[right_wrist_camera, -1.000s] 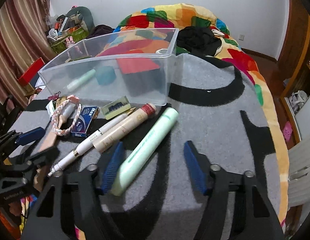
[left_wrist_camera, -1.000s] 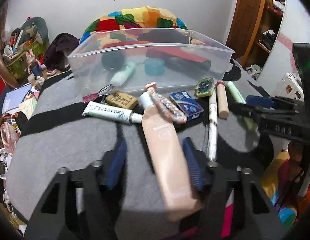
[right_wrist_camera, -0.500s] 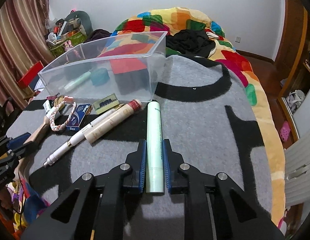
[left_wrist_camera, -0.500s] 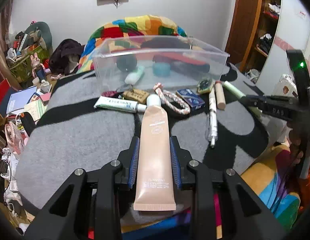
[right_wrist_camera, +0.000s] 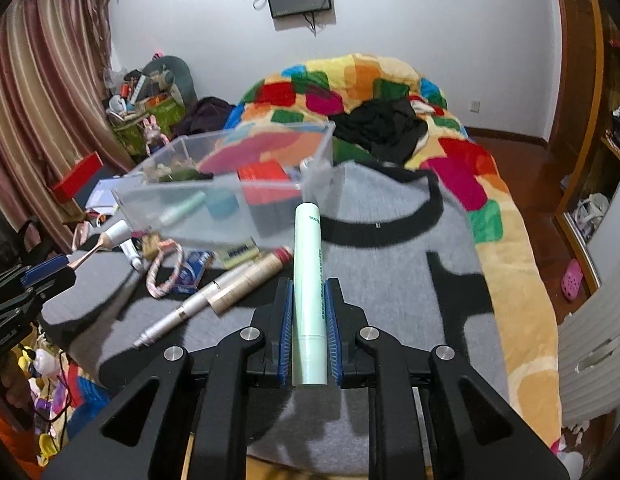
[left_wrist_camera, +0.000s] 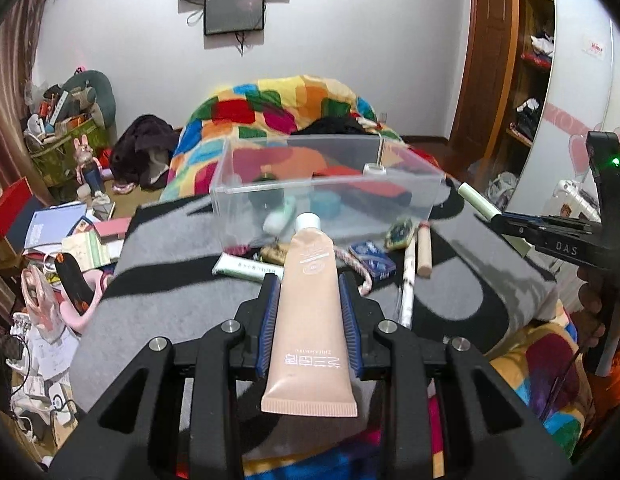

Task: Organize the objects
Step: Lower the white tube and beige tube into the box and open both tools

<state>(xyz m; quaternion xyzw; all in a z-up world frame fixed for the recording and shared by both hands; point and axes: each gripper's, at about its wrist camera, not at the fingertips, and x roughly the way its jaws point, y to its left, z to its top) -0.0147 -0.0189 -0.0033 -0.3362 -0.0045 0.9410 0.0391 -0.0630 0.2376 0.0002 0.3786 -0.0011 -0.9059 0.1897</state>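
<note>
My left gripper is shut on a peach cream tube with a white cap, held above the grey blanket and pointing at the clear plastic bin. My right gripper is shut on a pale green tube, lifted off the blanket, its tip near the bin's right corner. The bin holds a teal jar, a green bottle and a red box. The right gripper with the green tube also shows in the left wrist view.
Before the bin lie a white-green tube, a blue box, a braided rope ring, a white pen, a beige stick and a small green card. Floor clutter lies left of the bed.
Both grippers closed on their tubes and have lifted them off the blanket; the view has risen and the bin now looks farther and lower.
</note>
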